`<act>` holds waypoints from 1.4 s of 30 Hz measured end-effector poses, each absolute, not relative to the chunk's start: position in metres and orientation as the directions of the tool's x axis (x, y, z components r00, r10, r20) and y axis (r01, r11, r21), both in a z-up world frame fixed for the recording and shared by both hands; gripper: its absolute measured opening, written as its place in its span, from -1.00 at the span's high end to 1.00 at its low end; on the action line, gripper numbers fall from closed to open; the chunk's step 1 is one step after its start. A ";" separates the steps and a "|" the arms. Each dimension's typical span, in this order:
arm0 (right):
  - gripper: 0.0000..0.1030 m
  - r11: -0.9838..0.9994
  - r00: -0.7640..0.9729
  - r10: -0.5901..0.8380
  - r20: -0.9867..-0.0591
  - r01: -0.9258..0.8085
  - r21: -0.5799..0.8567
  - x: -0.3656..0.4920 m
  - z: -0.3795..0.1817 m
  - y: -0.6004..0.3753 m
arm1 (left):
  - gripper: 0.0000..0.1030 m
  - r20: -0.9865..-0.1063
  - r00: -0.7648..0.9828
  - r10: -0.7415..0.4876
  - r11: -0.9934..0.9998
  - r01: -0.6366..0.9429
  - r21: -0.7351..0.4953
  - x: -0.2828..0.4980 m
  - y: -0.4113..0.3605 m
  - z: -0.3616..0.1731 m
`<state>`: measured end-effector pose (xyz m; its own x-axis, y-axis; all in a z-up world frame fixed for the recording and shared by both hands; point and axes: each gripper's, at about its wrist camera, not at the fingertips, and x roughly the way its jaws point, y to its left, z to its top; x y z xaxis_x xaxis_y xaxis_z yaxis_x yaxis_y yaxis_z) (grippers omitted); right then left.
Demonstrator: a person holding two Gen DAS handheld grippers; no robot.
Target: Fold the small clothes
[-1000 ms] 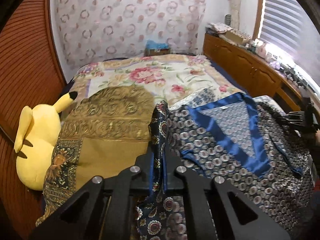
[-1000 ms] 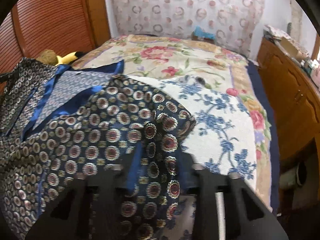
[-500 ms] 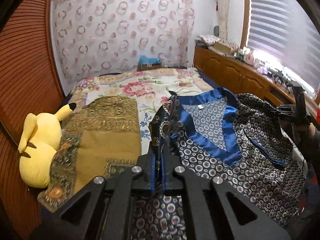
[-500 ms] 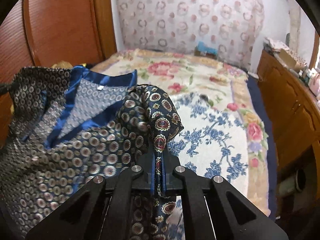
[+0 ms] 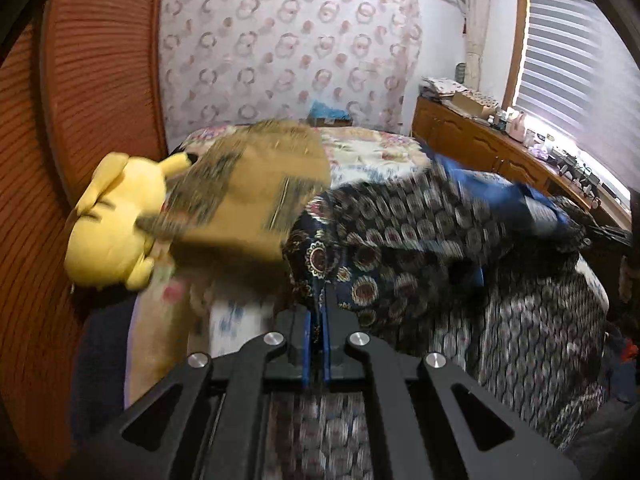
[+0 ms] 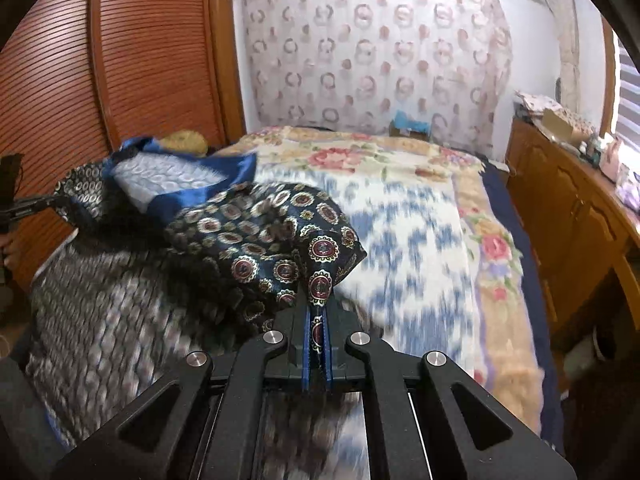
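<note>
A dark navy garment (image 5: 404, 240) with a round medallion print and bright blue satin lining hangs stretched between both grippers above the bed. My left gripper (image 5: 319, 312) is shut on one edge of it. My right gripper (image 6: 316, 320) is shut on the other edge (image 6: 280, 240). The blue lining and pale inner fabric (image 6: 176, 180) show at the far left in the right wrist view. The lower part of the garment is motion-blurred.
A bed with a floral blanket (image 6: 420, 216) lies below. A folded gold cloth (image 5: 256, 192) and a yellow plush toy (image 5: 116, 220) sit at its left. A wooden dresser (image 5: 500, 152) runs along the right. A ribbed wooden wall (image 6: 120, 60) is at the left.
Both grippers have risen and drawn back with the garment, lifting it off the bed. The views are now blurred by the motion, and the bed sits lower in frame.
</note>
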<state>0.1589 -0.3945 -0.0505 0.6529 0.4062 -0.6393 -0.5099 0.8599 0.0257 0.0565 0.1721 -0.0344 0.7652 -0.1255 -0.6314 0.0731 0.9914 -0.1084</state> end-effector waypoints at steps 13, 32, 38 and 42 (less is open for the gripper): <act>0.97 0.850 0.576 0.395 -0.716 -0.525 0.047 0.065 -0.062 -0.427 | 0.97 -0.667 0.737 -0.106 0.993 0.046 -0.106 -0.029 0.171 -0.058; 0.50 0.866 0.619 0.339 -0.709 -0.499 -0.021 0.049 -0.040 -0.431 | 0.18 -0.558 0.814 -0.162 0.987 0.130 -0.097 -0.031 0.154 -0.005; 0.05 0.883 0.671 0.339 -0.660 -0.469 -0.023 0.058 -0.024 -0.439 | -0.15 -0.572 0.798 -0.189 0.982 0.155 -0.108 -0.003 0.156 -0.008; -0.07 0.889 0.690 0.342 -0.638 -0.458 -0.018 0.076 -0.022 -0.438 | -0.15 -0.613 0.770 -0.179 0.984 0.140 -0.112 0.027 0.161 -0.023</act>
<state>0.0763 -0.4377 -0.0225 0.6895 0.3423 -0.6383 -0.4578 0.8889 -0.0178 0.0269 0.1610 -0.0232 0.7695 -0.1790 -0.6130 0.1397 0.9838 -0.1120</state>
